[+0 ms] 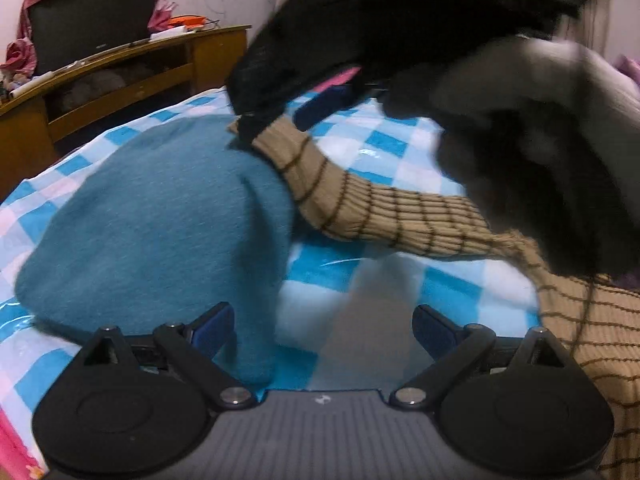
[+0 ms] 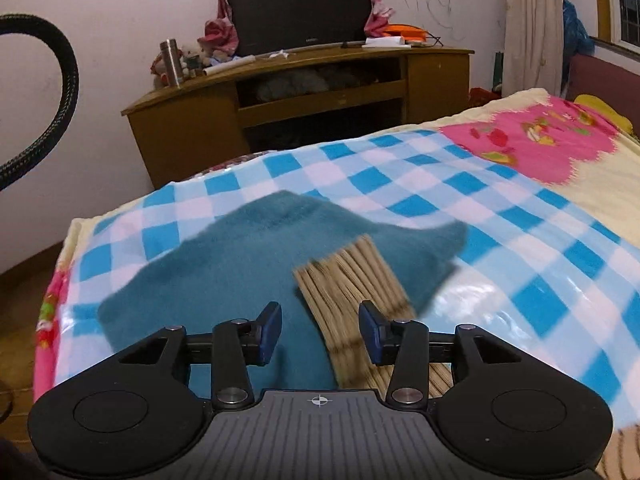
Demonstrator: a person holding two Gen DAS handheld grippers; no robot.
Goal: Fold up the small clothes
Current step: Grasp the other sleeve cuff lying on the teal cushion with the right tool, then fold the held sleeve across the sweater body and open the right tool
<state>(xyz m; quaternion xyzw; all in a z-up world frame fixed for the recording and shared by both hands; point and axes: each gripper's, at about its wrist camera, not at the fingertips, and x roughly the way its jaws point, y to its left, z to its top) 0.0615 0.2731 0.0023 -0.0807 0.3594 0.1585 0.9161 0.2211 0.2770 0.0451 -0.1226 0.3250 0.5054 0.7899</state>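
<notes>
**Tan sleeve laid over teal cloth, both grippers free**

We read the teal garment [image 2: 240, 280] lying flat on the checkered blanket [image 2: 520, 240]. The tan striped sleeve [image 2: 352, 276] crosses its right edge, cuff resting on the teal. Right gripper [image 2: 320, 334] sits just above the sleeve, fingers apart, holding nothing. Left gripper [image 1: 322, 334] is near, fingers spread wide, empty. For the next fold we judge it best to pinch the cuff squarely, lift low, and keep the teal piece undisturbed beneath.
</notes>
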